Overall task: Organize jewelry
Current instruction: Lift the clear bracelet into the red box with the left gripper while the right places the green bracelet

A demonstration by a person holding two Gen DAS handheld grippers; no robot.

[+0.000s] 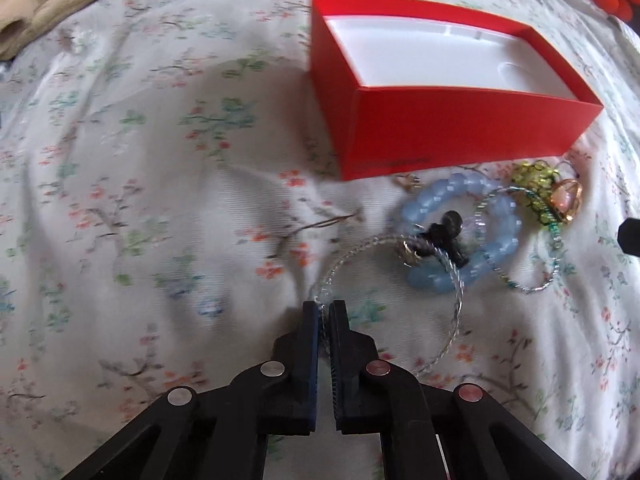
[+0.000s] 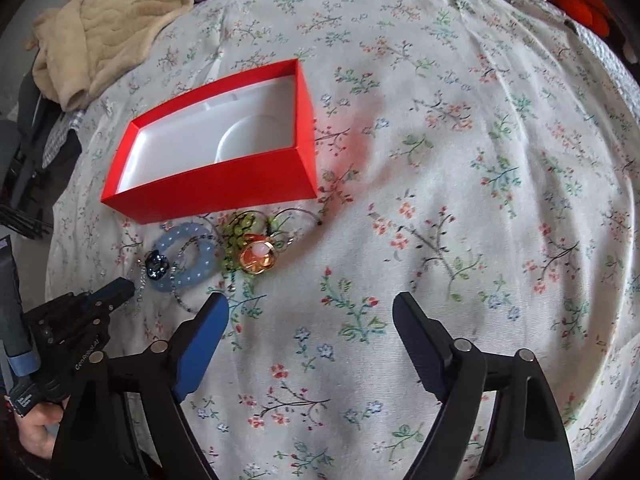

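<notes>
Your left gripper [image 1: 325,312] has its jaws nearly closed on the thin twisted silver wire bangle [image 1: 452,276]. It is light, springy and slippery; hold its rim. Ahead of the jaws sits the open red cardboard box [image 1: 452,136]. Your right gripper [image 2: 310,312] hangs wide, empty.

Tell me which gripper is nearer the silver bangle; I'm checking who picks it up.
Left. The left gripper is closed on the silver bangle's near rim. The right gripper hovers open off to the right, over bare bedsheet, apart from the jewelry pile.

Floral bedsheet [image 2: 440,160], beige quilted blanket [image 2: 108,20] behind.
</notes>
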